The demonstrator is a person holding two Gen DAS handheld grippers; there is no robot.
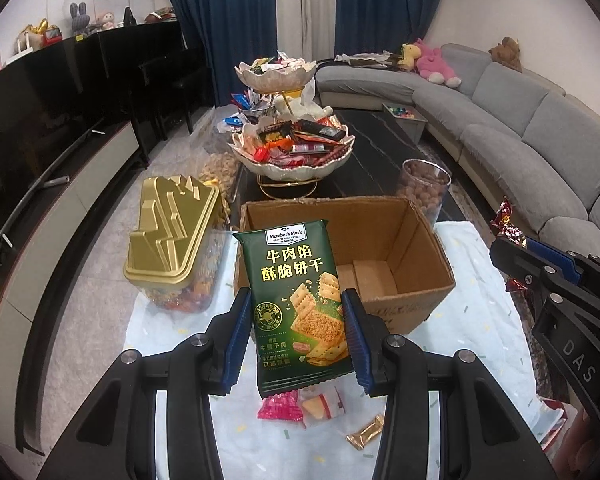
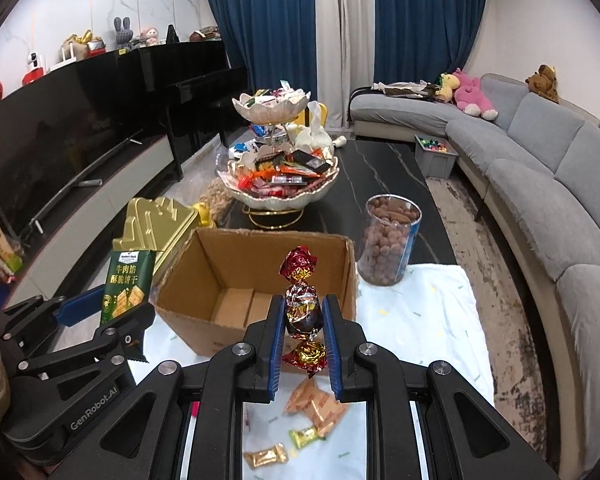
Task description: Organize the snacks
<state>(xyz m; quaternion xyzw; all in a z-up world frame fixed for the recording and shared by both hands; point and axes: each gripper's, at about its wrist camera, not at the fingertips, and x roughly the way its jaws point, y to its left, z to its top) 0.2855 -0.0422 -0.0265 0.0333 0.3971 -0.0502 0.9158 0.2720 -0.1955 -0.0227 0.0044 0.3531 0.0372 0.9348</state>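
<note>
Beyond the table you see a grey sectional sofa (image 2: pixel 540 168) along the right, with a pink plush toy (image 2: pixel 470 96) on its far end. Blue curtains (image 2: pixel 260 20) hang at the back. On the left a black piano (image 2: pixel 188 76) stands behind a dark television (image 2: pixel 56 136).

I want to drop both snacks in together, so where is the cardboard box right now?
In both wrist views the open cardboard box sits on the white cloth just beyond the fingers, between the gold-lidded container on its left and the nut jar on its right.
</note>
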